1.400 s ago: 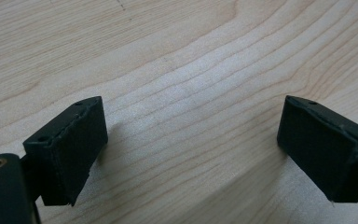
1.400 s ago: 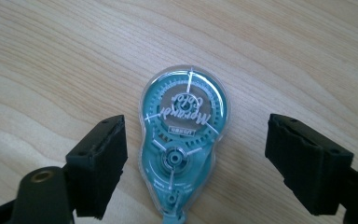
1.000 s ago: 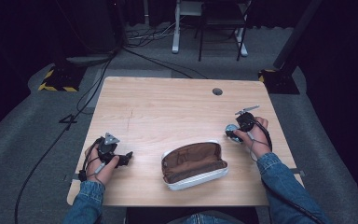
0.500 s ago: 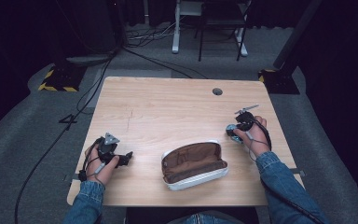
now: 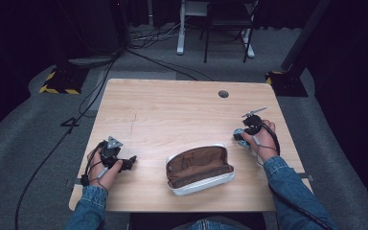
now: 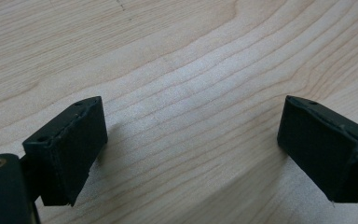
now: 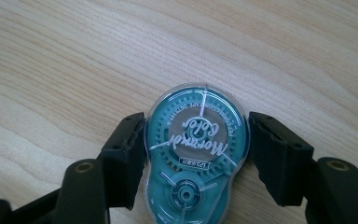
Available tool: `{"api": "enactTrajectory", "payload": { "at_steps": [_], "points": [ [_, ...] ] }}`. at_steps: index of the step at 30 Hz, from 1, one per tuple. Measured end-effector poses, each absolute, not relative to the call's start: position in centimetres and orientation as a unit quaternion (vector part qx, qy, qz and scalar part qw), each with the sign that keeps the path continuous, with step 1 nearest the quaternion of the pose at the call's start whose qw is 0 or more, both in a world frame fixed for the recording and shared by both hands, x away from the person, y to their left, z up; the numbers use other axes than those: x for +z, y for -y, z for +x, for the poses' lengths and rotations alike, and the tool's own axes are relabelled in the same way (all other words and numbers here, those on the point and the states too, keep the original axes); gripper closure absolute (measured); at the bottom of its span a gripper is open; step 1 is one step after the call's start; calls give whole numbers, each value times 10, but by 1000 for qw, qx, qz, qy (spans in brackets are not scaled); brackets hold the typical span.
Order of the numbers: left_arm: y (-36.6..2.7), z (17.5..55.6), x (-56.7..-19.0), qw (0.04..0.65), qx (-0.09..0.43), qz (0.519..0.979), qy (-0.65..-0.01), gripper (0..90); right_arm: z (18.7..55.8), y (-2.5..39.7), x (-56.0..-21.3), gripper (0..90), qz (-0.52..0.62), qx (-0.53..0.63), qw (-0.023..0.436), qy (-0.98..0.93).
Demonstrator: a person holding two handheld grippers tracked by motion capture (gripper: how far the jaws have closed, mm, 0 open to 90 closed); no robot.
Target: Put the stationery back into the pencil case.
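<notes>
A teal, clear-shelled correction tape dispenser (image 7: 196, 126) lies flat on the wooden table (image 5: 172, 110) at its right side. My right gripper (image 7: 197, 149) is shut on it, one black jaw pressed against each side; from above the gripper (image 5: 240, 137) sits just left of the person's right hand. An open pouch (image 5: 199, 168) with a brown lining and a white shell rests near the front edge at the middle. My left gripper (image 5: 130, 162) lies at the front left, pointing toward the pouch. Its jaws stand wide apart, open (image 6: 191, 121) over bare wood.
A round cable hole (image 5: 223, 94) sits at the table's far right. Black cables run across the grey floor at the left, past a yellow-and-black striped base (image 5: 57, 81). Chair and desk legs (image 5: 211, 33) stand beyond the far edge.
</notes>
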State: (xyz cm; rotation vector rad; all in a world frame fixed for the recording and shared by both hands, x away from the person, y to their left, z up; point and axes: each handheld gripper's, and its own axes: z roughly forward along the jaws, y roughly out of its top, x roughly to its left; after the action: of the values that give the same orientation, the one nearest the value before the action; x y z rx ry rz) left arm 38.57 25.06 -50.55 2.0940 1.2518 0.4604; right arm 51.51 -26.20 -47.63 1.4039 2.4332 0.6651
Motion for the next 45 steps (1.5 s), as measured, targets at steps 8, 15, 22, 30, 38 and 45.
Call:
{"api": "enactTrajectory", "payload": {
  "at_steps": [8, 15, 22, 30, 38, 45],
  "points": [
    [-250, 386, -505, 323, 176, 798, -478, 81, 512, 264, -470, 390, 484, 232, 118, -836],
    [-250, 386, -505, 323, 176, 798, -477, 80, 507, 268, -465, 390, 484, 238, 117, -834],
    [-250, 386, -505, 322, 177, 798, -477, 80, 501, 269, -456, 390, 480, 245, 117, -834],
    [-250, 386, -505, 323, 177, 798, -477, 79, 490, 271, -444, 390, 471, 249, 123, -837],
    [-250, 387, -505, 322, 177, 799, -477, 79, 479, 275, -433, 391, 469, 267, 125, -832],
    [-249, 387, -505, 321, 177, 799, -477, 78, 469, 277, -427, 392, 463, 279, 126, -832]
  ]
}}
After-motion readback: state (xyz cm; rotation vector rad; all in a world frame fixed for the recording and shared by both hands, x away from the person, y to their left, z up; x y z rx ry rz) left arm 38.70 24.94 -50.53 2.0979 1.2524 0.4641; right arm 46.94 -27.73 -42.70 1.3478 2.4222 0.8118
